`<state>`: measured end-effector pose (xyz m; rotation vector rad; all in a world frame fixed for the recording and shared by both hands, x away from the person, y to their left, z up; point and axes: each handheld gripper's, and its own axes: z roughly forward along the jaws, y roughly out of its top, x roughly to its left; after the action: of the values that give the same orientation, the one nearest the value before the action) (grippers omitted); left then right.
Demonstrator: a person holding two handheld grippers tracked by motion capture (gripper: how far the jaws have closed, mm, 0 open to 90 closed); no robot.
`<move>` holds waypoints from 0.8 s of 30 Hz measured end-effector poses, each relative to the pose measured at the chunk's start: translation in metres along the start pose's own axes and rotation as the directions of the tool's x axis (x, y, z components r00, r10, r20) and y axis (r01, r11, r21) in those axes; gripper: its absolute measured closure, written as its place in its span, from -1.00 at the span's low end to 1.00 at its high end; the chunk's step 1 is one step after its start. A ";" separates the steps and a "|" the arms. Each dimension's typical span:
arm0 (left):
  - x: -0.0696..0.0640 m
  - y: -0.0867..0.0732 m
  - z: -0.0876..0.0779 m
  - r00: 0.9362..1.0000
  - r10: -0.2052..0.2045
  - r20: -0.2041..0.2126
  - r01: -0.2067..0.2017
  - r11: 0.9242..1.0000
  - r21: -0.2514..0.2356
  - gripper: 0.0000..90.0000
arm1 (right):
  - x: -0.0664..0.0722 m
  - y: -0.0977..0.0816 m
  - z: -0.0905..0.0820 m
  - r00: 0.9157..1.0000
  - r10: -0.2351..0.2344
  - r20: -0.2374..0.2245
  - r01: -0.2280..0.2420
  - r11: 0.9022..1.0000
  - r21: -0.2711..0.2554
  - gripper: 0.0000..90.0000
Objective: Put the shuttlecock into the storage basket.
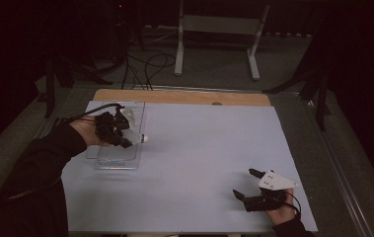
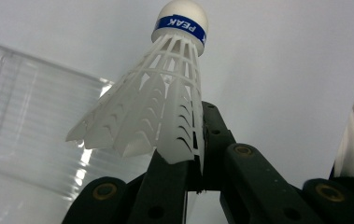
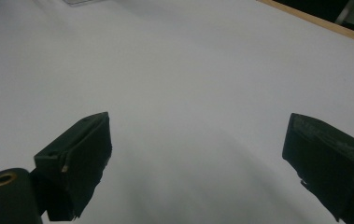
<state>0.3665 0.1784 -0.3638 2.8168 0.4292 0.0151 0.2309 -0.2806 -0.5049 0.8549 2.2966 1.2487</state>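
Observation:
A white plastic shuttlecock (image 2: pixel 160 98) with a blue band marked PEAK and a white cork tip is clamped by its skirt in my left gripper (image 2: pixel 191 154). In the high view my left gripper (image 1: pixel 128 139) hovers over the right edge of a clear plastic box (image 1: pixel 118 160), and the shuttlecock's tip (image 1: pixel 145 139) points right, past the box. A second white shuttlecock (image 1: pixel 129 116) lies in the back of that box. My right gripper (image 1: pixel 246 183) rests open at the front right of the white table (image 1: pixel 209 143), its jaws wide apart with nothing between them.
The clear box wall (image 2: pixel 20 121) stands left of the held shuttlecock. A wooden strip (image 1: pixel 182 97) runs along the table's far edge. Beyond it on the floor are cables (image 1: pixel 147 66) and a white stand (image 1: pixel 219 29). The room around is dark.

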 end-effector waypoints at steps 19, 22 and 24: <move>0.013 -0.025 -0.009 0.996 -0.078 -0.035 0.078 0.997 -0.006 1.00 | 0.001 0.000 0.001 1.000 -0.002 -0.002 0.002 1.000 0.003 -0.82; 0.016 -0.028 -0.008 0.995 -0.097 -0.039 0.096 0.995 -0.017 1.00 | 0.001 0.000 0.001 1.000 -0.002 -0.002 0.002 1.000 0.004 -0.82; 0.018 -0.030 -0.006 0.993 -0.104 -0.053 0.103 0.994 -0.018 1.00 | 0.001 0.000 0.001 1.000 -0.002 -0.004 0.002 1.000 0.004 -0.82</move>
<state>0.3750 0.2130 -0.3675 2.7809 0.5850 0.0725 0.2311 -0.2794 -0.5054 0.8523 2.3035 1.2460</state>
